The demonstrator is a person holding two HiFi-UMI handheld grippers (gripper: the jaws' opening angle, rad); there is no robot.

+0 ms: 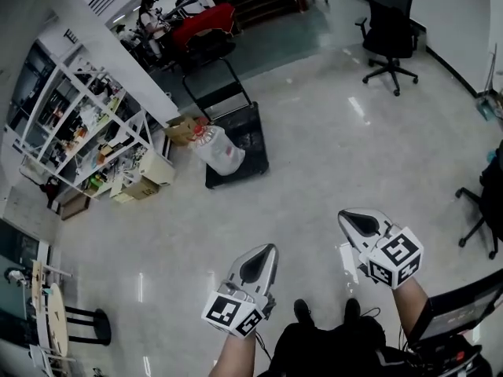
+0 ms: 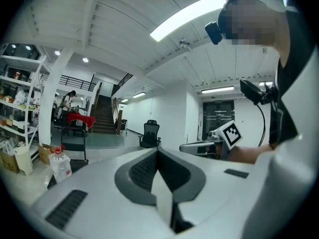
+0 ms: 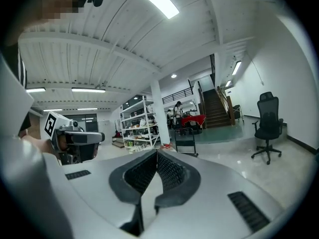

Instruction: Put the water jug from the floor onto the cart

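Note:
A clear water jug [image 1: 218, 149] with a red cap stands at the left edge of the black platform cart [image 1: 250, 129], far ahead on the pale floor. The left gripper view shows the jug [image 2: 61, 164] small at the left, beside the cart's handle [image 2: 75, 144]. My left gripper [image 1: 266, 251] and right gripper [image 1: 350, 217] are held side by side low in the head view, well short of the cart. Both are shut with nothing between the jaws. The right gripper view shows the cart [image 3: 185, 144] in the distance.
Metal shelves [image 1: 86, 128] with cardboard boxes [image 1: 182, 129] line the left. An office chair [image 1: 388, 30] stands at the back right, another [image 1: 487, 203] at the right edge. People sit at a red-covered table [image 1: 203, 18] near the stairs. A round table [image 1: 52, 320] is at the lower left.

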